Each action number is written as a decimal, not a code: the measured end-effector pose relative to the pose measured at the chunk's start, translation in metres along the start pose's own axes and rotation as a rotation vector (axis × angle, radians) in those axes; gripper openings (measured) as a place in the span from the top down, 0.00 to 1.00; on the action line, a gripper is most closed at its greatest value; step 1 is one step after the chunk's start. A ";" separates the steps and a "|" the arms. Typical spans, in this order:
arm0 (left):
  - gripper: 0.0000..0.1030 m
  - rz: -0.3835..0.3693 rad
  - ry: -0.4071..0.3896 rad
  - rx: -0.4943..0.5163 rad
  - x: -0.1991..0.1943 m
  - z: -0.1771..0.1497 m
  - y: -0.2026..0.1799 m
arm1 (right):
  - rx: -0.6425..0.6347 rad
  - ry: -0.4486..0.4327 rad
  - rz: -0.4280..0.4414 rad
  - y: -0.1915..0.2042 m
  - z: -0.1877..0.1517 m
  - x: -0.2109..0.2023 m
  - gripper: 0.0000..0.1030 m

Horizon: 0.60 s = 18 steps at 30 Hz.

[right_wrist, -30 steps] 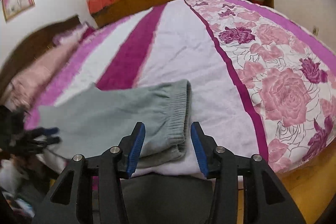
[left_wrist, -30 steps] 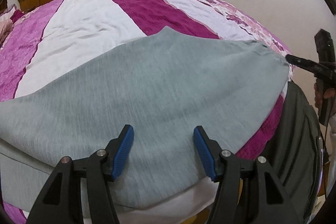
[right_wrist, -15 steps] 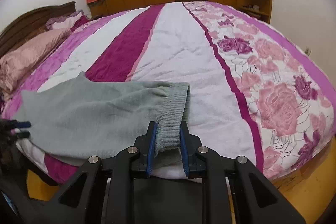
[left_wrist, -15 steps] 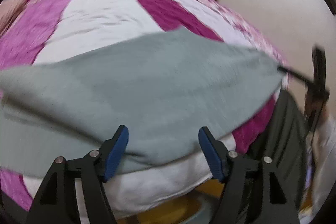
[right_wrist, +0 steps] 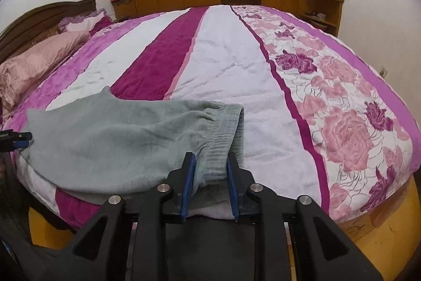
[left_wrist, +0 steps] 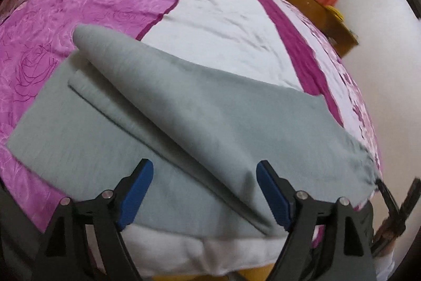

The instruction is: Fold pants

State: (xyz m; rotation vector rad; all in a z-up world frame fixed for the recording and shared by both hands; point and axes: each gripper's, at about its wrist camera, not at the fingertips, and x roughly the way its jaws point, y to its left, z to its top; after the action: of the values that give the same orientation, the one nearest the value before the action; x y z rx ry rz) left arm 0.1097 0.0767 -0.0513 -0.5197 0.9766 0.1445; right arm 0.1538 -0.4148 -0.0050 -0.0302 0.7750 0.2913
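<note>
At the near edge of the bed, the right gripper has the ribbed cuff between slightly opening jaws and should carry it evenly, while the left gripper opens wide and empty over the grey pants, soft, already doubled lengthwise.

Bed with a striped and rose-patterned quilt carries grey pants along its near edge and a pink pillow at the headboard end.
</note>
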 end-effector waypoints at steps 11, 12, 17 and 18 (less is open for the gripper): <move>0.90 0.010 -0.082 -0.104 0.002 0.010 0.012 | 0.042 -0.031 0.032 -0.008 0.000 0.002 0.88; 0.90 0.010 -0.094 -0.096 -0.003 0.010 0.010 | 0.034 -0.045 0.033 -0.008 0.001 -0.002 0.88; 0.91 -0.002 -0.135 -0.062 -0.023 0.017 0.001 | 0.047 -0.018 0.042 -0.010 0.009 -0.003 0.88; 0.91 -0.003 -0.142 -0.056 -0.026 0.020 0.000 | 0.038 0.009 0.037 -0.008 0.009 -0.001 0.88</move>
State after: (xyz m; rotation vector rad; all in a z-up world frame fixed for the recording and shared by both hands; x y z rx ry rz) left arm 0.1102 0.0890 -0.0211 -0.5549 0.8347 0.2036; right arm 0.1616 -0.4214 0.0016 0.0190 0.7909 0.3115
